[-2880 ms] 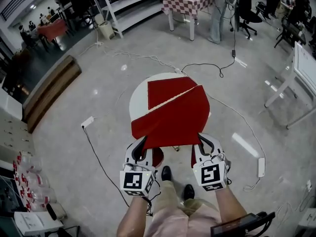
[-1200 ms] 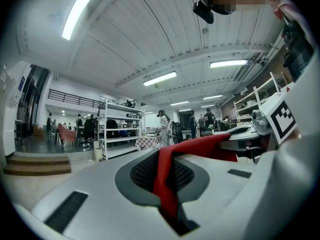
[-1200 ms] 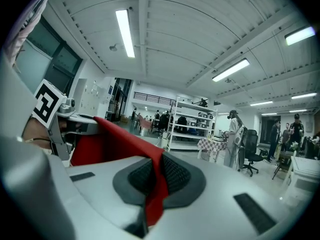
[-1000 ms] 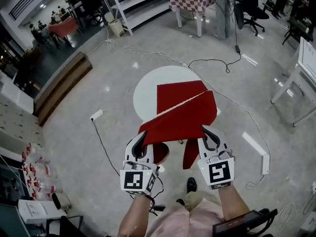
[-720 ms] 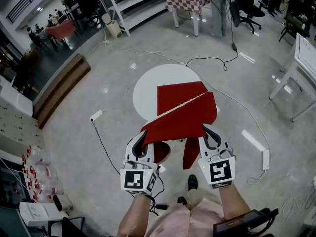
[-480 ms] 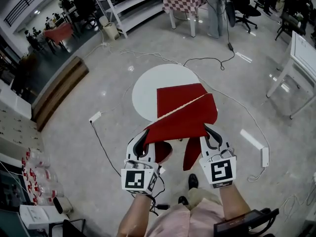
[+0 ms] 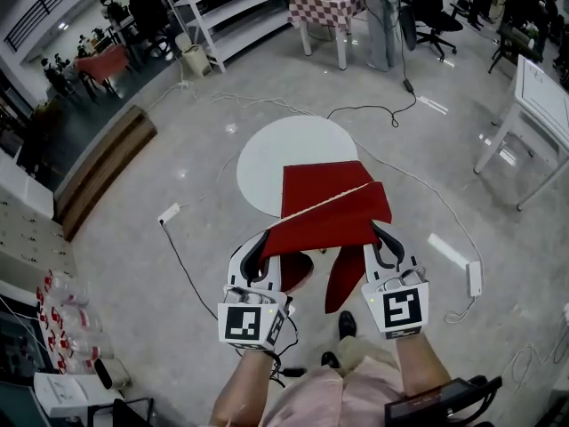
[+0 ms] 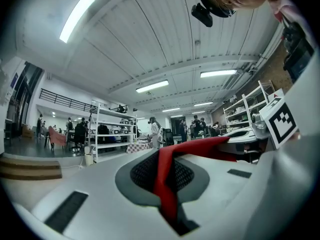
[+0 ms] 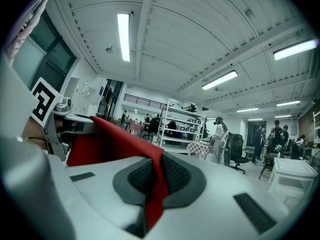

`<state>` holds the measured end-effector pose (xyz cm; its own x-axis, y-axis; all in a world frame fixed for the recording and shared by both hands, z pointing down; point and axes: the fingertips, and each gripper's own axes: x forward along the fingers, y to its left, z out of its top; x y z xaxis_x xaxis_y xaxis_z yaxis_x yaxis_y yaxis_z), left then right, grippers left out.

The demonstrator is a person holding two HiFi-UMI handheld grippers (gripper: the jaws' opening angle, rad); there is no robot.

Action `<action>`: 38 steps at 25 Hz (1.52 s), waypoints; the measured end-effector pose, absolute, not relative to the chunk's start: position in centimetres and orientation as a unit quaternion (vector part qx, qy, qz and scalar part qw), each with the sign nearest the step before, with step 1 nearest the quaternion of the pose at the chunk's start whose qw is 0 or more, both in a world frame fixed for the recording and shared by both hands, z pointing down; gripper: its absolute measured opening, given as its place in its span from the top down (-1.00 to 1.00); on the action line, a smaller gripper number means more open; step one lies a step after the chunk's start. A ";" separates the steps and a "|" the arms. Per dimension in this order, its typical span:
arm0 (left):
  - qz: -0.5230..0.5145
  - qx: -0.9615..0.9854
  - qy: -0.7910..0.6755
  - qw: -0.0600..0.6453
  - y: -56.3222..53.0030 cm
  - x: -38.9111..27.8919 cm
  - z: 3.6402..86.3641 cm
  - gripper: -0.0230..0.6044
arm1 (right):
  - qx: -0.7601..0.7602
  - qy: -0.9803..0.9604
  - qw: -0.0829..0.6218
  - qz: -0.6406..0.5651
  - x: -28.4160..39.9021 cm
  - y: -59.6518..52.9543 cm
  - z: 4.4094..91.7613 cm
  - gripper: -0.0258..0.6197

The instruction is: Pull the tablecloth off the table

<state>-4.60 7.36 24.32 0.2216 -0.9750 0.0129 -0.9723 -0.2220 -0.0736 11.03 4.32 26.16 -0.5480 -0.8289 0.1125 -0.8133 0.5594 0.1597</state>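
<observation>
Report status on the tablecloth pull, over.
Both shut: left gripper and right gripper clamp the red tablecloth. Near edge lifted, far part lying on the round white table. Nothing on the cloth; power strip on floor, well aside.

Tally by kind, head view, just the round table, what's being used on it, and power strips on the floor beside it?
red tablecloth: 1
round white table: 1
grippers: 2 (left gripper, right gripper, each shut on the cloth's edge)
power strips: 2
Total: 6
</observation>
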 end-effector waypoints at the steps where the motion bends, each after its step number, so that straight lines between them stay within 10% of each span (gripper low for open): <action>1: -0.026 -0.782 0.622 0.026 7.3 -4.5 24.3 0.82 | 0.469 -0.878 0.088 -0.045 11.1 4.3 26.2 0.85; 38: 0.012 -0.792 0.607 0.068 15.5 -4.9 19.2 0.82 | 0.476 -0.873 0.047 -0.090 10.8 13.2 21.3 0.85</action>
